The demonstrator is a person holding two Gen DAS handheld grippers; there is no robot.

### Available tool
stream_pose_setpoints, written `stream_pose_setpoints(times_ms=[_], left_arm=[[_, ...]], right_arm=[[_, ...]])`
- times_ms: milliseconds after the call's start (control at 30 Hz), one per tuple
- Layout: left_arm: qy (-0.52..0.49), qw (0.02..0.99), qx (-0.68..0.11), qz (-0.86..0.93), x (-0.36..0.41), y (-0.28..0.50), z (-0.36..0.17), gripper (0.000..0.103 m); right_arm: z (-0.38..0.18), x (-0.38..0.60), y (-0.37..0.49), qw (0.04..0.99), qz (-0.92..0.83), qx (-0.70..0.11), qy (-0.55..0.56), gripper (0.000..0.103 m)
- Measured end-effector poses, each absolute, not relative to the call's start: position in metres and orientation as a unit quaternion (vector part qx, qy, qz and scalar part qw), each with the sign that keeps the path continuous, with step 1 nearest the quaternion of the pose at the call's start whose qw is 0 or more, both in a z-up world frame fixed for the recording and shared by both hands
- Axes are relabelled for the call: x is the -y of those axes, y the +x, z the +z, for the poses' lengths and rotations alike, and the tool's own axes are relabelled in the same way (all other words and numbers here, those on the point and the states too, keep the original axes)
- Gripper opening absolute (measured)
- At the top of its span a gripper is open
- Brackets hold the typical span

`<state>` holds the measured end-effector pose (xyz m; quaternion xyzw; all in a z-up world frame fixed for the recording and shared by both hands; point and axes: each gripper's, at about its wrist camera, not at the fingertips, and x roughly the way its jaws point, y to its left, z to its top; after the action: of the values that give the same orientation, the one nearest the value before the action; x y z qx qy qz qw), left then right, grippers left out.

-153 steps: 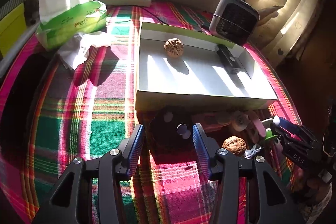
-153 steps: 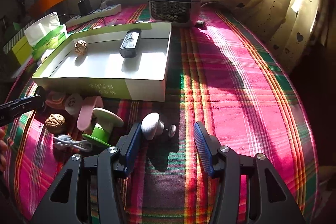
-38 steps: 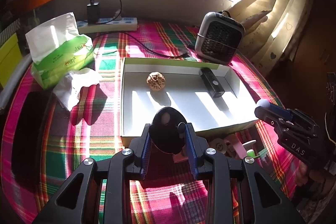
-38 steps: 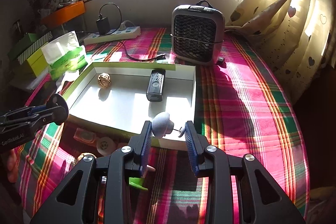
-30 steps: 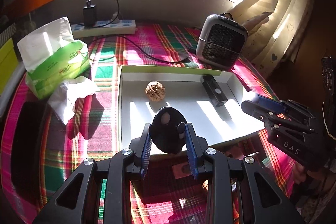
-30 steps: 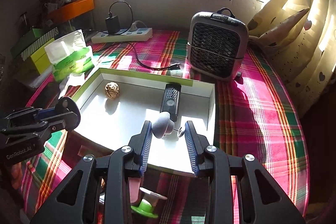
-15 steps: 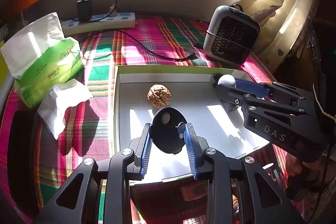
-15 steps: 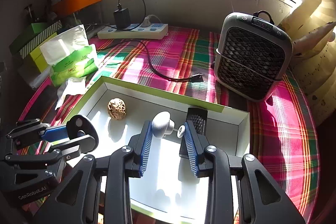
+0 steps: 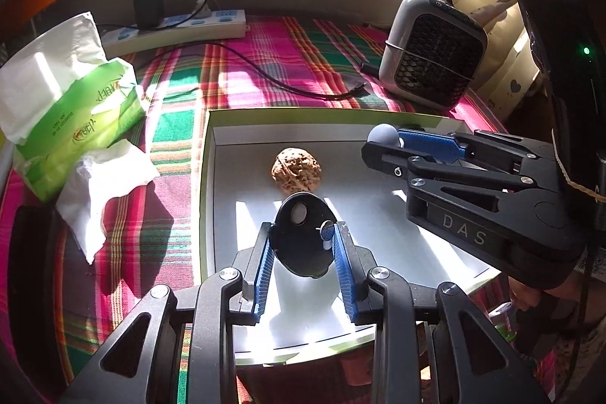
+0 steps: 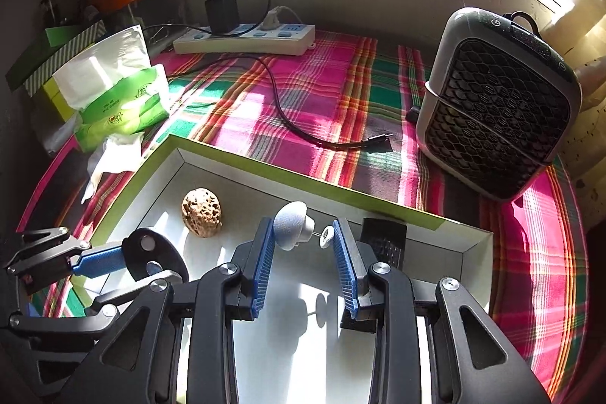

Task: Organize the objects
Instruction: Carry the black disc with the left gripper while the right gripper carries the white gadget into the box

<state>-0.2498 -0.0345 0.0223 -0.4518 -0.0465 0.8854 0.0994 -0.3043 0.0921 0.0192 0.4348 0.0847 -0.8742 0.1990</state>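
Left wrist view: the left gripper [image 9: 302, 254] is clamped on a black disc-shaped gadget [image 9: 303, 239], hovering over the white box [image 9: 378, 214] just short of the walnut [image 9: 296, 173]. Looks light, rigid, slick, so grab it by the edges.

Right wrist view: the right gripper [image 10: 303, 252] pinches a grey mushroom-shaped knob [image 10: 291, 225] over the same box, right of the walnut. Its thin pin looks bendy.

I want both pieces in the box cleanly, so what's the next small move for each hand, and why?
Probably lower both a little, then open. The left tongs grip the black disc and the right tongs the grey knob, both above the white floor of the box, near the walnut.
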Motion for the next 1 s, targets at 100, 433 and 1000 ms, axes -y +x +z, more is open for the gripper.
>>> stream_pose_setpoints(times_ms=[100,433,1000], left_arm=[[-0.451,0.100,0.042,0.886,0.033,-0.250,0.022,0.028],[-0.453,0.093,0.029,0.886,0.032,-0.253,0.021,0.028],[-0.456,0.091,0.022,0.885,0.030,-0.255,0.020,0.029]], right_arm=[[0.016,-0.090,-0.309,0.197,-0.871,-0.087,0.441,0.033],[0.010,-0.081,-0.310,0.193,-0.862,-0.103,0.457,0.033],[0.007,-0.077,-0.309,0.181,-0.860,-0.109,0.464,0.033]])
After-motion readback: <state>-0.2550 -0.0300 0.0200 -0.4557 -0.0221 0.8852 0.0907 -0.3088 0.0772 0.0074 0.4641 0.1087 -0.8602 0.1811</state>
